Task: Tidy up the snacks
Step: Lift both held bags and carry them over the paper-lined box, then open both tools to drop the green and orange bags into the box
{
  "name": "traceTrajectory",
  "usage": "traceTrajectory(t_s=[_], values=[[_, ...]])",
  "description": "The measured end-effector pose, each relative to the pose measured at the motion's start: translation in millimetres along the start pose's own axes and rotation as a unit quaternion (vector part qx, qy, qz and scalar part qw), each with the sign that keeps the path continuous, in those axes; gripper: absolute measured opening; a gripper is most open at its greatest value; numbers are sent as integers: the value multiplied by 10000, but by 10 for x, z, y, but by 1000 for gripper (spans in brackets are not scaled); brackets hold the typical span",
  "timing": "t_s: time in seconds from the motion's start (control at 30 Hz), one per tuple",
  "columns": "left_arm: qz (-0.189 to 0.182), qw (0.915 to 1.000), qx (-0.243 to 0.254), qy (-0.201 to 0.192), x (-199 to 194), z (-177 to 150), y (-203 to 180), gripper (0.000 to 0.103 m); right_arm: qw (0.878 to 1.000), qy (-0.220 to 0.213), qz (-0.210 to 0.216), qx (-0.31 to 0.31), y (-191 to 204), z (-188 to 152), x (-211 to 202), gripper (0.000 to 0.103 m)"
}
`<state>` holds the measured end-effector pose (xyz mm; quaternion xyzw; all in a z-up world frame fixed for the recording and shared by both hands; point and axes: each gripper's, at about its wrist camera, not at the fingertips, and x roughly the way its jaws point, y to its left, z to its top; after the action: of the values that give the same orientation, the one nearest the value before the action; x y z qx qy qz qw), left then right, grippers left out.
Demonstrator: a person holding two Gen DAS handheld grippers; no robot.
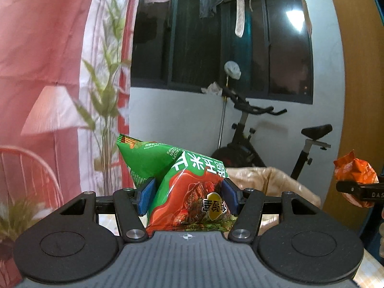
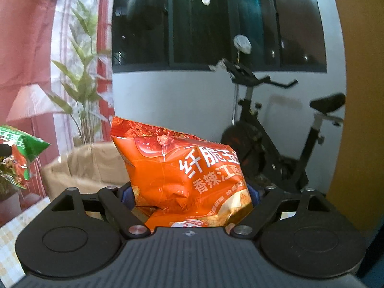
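Note:
My left gripper point(image 1: 188, 195) is shut on a green and red snack bag point(image 1: 182, 182), held up in the air between its blue pads point(image 1: 146, 196). My right gripper point(image 2: 189, 195) is shut on an orange snack bag point(image 2: 182, 172), also held up; the bag hides most of its pads. The orange bag also shows at the right edge of the left wrist view point(image 1: 355, 175). The green bag also shows at the left edge of the right wrist view point(image 2: 16, 153). An open cardboard box point(image 2: 93, 165) stands behind and below both bags; it also shows in the left wrist view point(image 1: 271, 180).
A checkered tabletop point(image 2: 14, 235) lies below. An exercise bike point(image 2: 276, 144) stands by the white wall under a dark window. A green plant point(image 2: 81, 76), a lamp point(image 1: 52, 110) and red curtains are on the left. A wooden panel point(image 1: 355, 72) is on the right.

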<state>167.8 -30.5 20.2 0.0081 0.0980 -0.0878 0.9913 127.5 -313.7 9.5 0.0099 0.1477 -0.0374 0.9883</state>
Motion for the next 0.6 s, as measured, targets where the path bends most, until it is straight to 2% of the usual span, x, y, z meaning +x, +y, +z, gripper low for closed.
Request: traceTrajectory(t_s=[0.27, 0.47, 0.6], values=[[-360, 9992, -72, -132, 337, 126, -82, 62, 9996, -119, 158, -221, 105, 252, 332, 85], [-542, 9984, -132, -12, 726, 125, -196, 62, 9974, -262, 566, -350, 280, 341, 657, 85], [-586, 9981, -167, 134, 957, 98, -206, 62, 9956, -175, 810, -448, 371, 371, 921, 85]])
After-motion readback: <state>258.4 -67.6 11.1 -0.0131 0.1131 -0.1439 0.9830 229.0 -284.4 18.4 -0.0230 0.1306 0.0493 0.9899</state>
